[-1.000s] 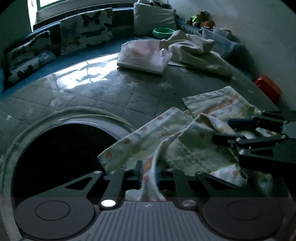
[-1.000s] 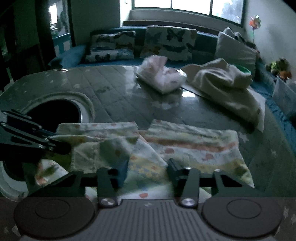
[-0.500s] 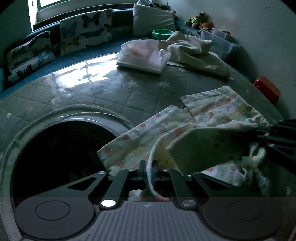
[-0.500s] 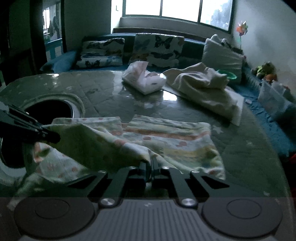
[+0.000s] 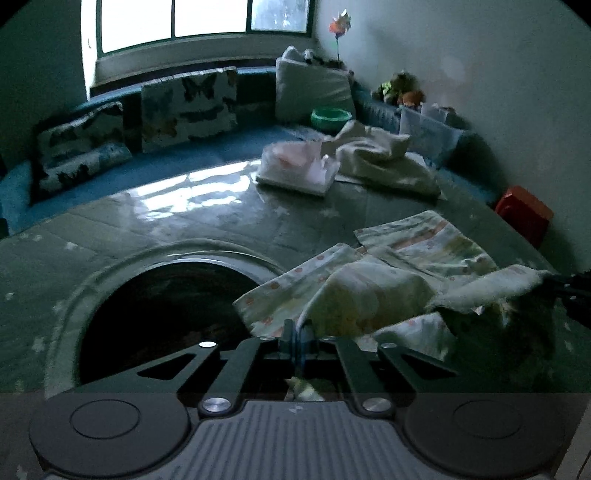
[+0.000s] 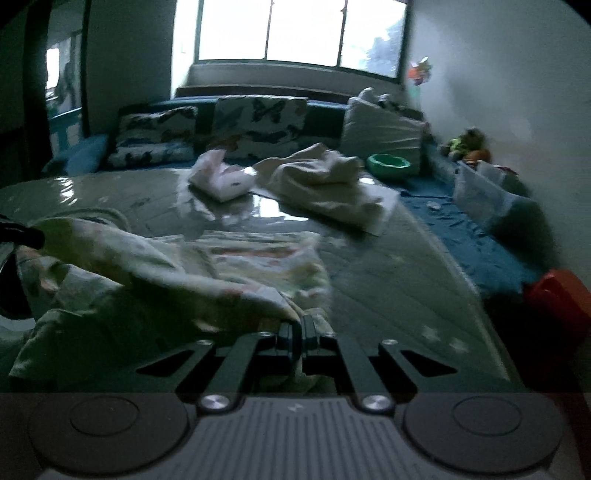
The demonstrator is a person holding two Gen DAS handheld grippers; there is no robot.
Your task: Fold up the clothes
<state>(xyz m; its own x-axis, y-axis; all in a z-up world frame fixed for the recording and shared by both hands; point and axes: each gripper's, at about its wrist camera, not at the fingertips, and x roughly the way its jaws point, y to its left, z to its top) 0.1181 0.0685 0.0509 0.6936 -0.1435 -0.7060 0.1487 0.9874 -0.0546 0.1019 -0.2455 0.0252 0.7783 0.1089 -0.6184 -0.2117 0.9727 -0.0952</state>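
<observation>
Now both grippers [image 5: 297,332] [image 6: 297,328] clamped on patterned garment [image 5: 373,291], near edge lifted higher.

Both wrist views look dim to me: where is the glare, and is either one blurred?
Left wrist view: backlit by the window, glare streak on the mat, fairly sharp, fisheye bending at the edges. Right wrist view: blown-out window, glare patch beside the cream cloth pile, overall motion blur; patterned garment smeared.
</observation>
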